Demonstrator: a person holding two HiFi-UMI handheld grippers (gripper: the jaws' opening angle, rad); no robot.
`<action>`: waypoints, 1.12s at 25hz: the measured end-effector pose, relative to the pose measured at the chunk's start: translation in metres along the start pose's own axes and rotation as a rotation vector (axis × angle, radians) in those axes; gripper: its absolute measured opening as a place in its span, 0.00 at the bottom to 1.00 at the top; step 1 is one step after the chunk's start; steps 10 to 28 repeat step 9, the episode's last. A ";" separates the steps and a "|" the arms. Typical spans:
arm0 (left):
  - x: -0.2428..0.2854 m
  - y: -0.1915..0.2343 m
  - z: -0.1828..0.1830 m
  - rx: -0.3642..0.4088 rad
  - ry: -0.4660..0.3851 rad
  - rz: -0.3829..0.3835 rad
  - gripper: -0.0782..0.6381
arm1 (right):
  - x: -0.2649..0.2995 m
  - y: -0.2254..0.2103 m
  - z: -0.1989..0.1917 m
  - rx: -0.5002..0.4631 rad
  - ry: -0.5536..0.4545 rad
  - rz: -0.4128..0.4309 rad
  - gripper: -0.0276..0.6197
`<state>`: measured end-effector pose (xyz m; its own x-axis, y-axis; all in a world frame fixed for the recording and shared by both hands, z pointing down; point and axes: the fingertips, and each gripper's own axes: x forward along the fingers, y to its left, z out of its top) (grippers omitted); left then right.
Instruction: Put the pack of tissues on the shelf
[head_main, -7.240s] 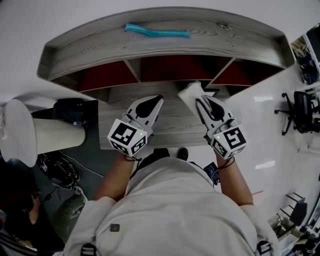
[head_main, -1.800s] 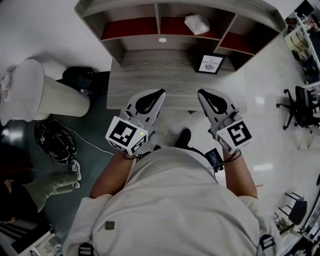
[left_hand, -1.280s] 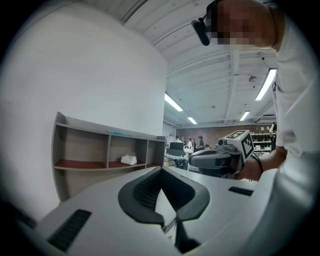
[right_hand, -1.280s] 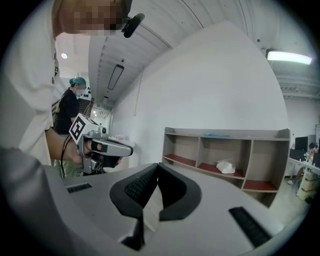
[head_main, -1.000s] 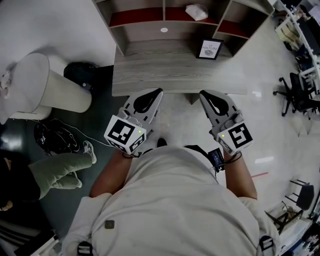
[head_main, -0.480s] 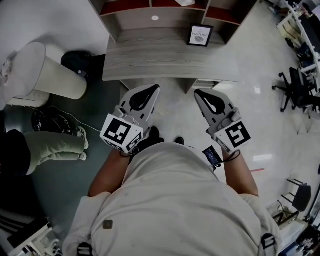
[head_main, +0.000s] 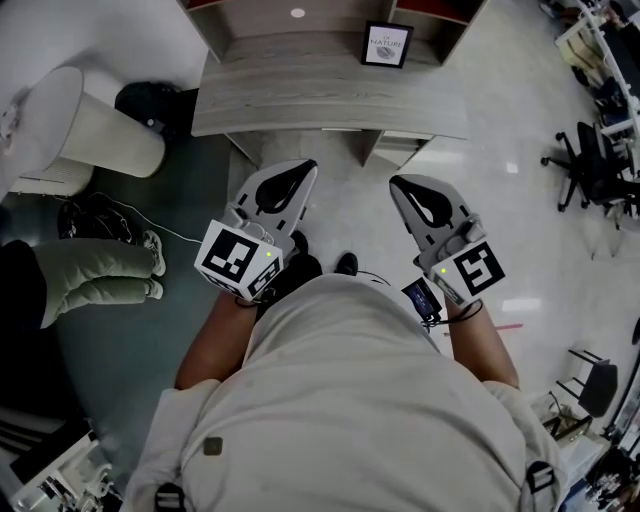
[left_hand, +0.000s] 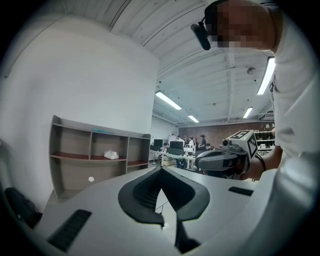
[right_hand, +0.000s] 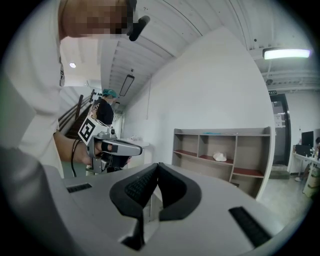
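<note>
The left hand-held gripper (head_main: 306, 172) has its jaws pressed together with nothing between them. The right hand-held gripper (head_main: 399, 187) is closed and empty in the same way. Both are held side by side in front of the person's body and face the shelf (left_hand: 95, 150). The pack of tissues (left_hand: 111, 155) lies in the shelf's middle compartment, on the red board, and neither gripper touches it. I judge the placing done, and the step in hand is standing off from the shelf with hands free. The next move calls for little. At most it needs a check that the pack sits far enough back from the board's edge not to slide out; a fresh grasp seems needless.

Below the shelf, between it and the person, runs the bench (head_main: 330, 95). It carries a small framed picture (head_main: 387, 45) toward the shelf's right side and a white disc (head_main: 297, 13) nearer its middle. The bench is the one thing that would block a straight walk back to the shelf.

On the floor off the shelf's left end are a pale cylinder (head_main: 100, 135) and a black bag (head_main: 150, 100). Shoes and a cable (head_main: 105, 215) lie farther out from the shelf. Beyond them is another person's leg (head_main: 95, 285) in green trousers. Off the shelf's right end an office chair (head_main: 590, 165) stands well apart. A turquoise thing (right_hand: 215, 133) lies on the shelf's top board.
</note>
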<state>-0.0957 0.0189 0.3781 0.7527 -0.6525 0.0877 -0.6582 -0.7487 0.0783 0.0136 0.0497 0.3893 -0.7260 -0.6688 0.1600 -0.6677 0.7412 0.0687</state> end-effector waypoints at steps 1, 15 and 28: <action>0.000 -0.003 -0.001 -0.002 -0.001 0.000 0.13 | -0.004 0.001 0.000 0.009 0.005 -0.003 0.07; 0.001 -0.025 -0.002 0.002 -0.016 -0.015 0.13 | -0.022 0.007 -0.006 0.059 0.041 -0.013 0.07; 0.001 -0.025 -0.002 0.002 -0.016 -0.015 0.13 | -0.022 0.007 -0.006 0.059 0.041 -0.013 0.07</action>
